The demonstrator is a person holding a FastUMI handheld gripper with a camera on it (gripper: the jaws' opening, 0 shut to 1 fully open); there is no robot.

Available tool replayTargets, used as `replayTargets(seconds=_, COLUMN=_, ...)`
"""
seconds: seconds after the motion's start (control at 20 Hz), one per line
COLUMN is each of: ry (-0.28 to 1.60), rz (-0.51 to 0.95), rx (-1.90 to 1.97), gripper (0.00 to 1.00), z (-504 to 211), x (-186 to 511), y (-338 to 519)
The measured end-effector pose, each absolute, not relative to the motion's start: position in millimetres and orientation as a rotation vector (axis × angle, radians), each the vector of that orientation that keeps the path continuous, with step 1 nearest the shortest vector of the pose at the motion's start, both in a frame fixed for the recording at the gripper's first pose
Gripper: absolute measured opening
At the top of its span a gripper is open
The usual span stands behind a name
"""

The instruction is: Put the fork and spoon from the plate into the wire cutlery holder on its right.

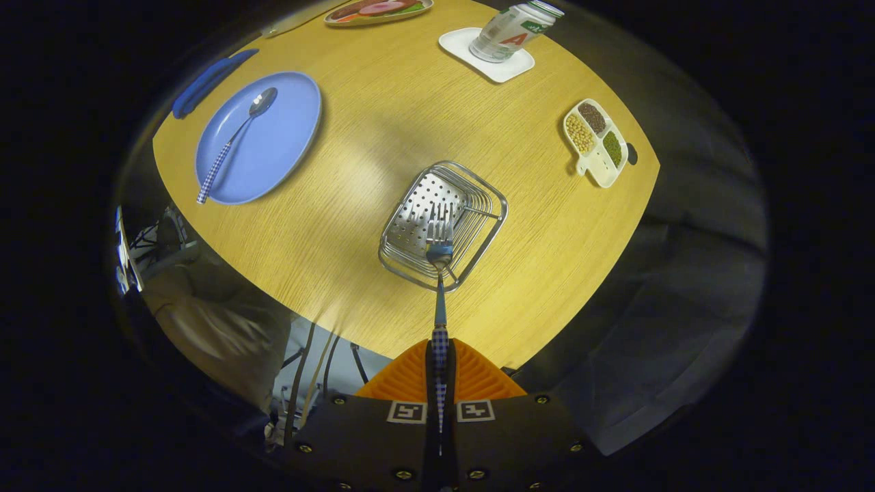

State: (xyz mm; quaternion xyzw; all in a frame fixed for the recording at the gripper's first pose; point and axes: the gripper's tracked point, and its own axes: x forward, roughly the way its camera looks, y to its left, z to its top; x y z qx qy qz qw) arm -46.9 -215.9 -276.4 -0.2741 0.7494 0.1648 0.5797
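Centrally, the gripper (439, 355) pinches the checked handle of a metal fork (439, 273), its tines over the silver wire cutlery holder (495, 205). Well apart, a checked-handled metal spoon (236, 140) lies on the round blue plate (287, 137).

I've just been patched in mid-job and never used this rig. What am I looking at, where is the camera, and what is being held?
There is no robot arm: a person carries a handheld gripper, and the camera rides on it, looking forward along its two jaws. The jaws are shut on the checked handle of a fork, whose prongs hang over the wire cutlery holder on a round wooden table. Beyond, to the holder's left, a blue plate carries the spoon. Farther off sit a can on a white coaster and a small divided dish of beans.
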Motion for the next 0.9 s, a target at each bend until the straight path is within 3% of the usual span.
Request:
replayTargets(seconds=0.55, ry=1.923, rz=0.374, rx=-0.548, gripper=0.01, z=-310, x=-24, y=-213)
replayTargets(seconds=0.9, ry=1.956, rz=0.345, rx=-0.548, gripper=0.07, z=-316, x=-13, y=-214)
